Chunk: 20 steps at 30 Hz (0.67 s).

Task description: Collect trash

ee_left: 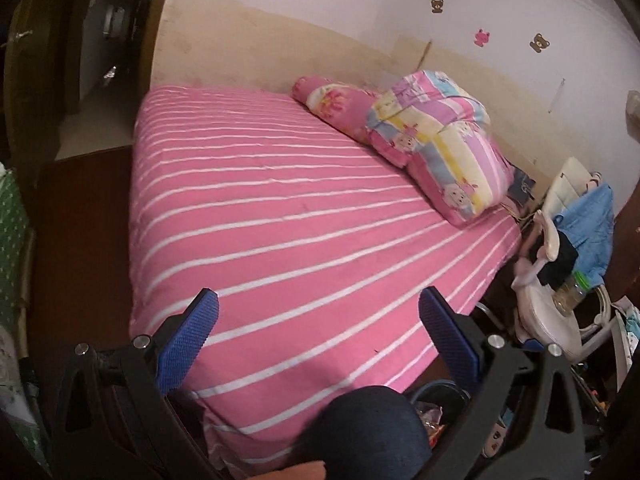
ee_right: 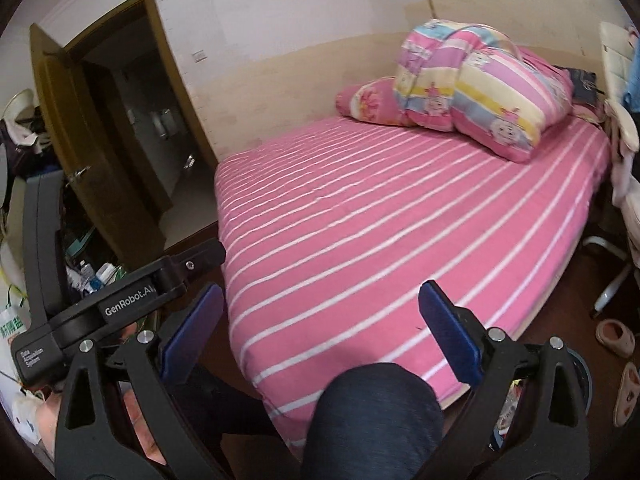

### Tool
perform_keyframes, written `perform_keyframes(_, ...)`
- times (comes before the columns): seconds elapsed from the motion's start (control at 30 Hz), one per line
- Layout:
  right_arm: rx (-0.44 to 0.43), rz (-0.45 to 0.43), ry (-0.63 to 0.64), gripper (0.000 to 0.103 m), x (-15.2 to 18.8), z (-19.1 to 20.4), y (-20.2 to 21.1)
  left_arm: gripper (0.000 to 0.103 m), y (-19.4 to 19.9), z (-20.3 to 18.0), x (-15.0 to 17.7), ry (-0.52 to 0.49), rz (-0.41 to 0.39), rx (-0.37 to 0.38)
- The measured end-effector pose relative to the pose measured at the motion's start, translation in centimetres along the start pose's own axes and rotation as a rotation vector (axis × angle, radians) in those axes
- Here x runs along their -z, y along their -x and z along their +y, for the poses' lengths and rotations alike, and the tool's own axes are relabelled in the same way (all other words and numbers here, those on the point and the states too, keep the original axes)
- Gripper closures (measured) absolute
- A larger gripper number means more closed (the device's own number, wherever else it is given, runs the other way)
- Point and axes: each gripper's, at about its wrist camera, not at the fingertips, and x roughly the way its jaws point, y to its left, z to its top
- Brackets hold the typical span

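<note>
Nearest to both cameras is a rounded knee in dark blue cloth [ee_left: 372,432], low in the middle of each view, between the black frames of the grippers. The left gripper [ee_left: 318,320] points down at a slant over the near corner of the bed; its two blue ribbed pads [ee_left: 188,344] stand wide apart with nothing between them. The right gripper [ee_right: 320,320] has the same pose, tilted downward over the bed edge, its two blue pads [ee_right: 448,332] also spread wide and holding nothing. In the right wrist view the black body of the left gripper (with white lettering on it) crosses the left side.

Just beside the knee, on the dark floor at the bed's near side, stands one dark round bin [ee_left: 440,400] with crumpled colourful wrappers [ee_left: 430,416] inside it; this is the only trash I can see, and it lies in the bin, partly hidden by the gripper frame.

Farther on is one bed with a pink sheet with thin white stripes [ee_left: 304,216]; its surface is bare up to the far end. There lie one pink flowered pillow [ee_left: 328,100] and one folded quilt in pink, yellow and blue patches [ee_left: 436,136], touching each other. To the right stands one white chair [ee_left: 560,312] with a blue cloth [ee_left: 592,216] on it. On the wall I count three small stickers [ee_left: 482,37]. In the right wrist view, one brown wooden door [ee_right: 80,128] stands open, and two pale slippers [ee_right: 616,336] lie on the floor.
</note>
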Motion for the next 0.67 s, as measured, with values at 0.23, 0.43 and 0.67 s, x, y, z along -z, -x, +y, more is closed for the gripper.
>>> perform_keyframes(0.23, -0.018, 0.002, 0.012, 0.006, -0.3, 1.5, -0.6, 0.006, 0.9, 0.5, -0.1, 0.004, -0.02, -0.019)
perform_keyframes(0.43, -0.015, 0.005, -0.003, 0.006, -0.1, 0.9, -0.4, 0.006, 0.4, 0.2, -0.1, 0.0, 0.0, -0.006)
perform_keyframes(0.67, -0.011, 0.008, -0.006, 0.006, 0.1, 0.2, 0.3, 0.006, 0.2, 0.1, 0.2, 0.011, 0.045, -0.002)
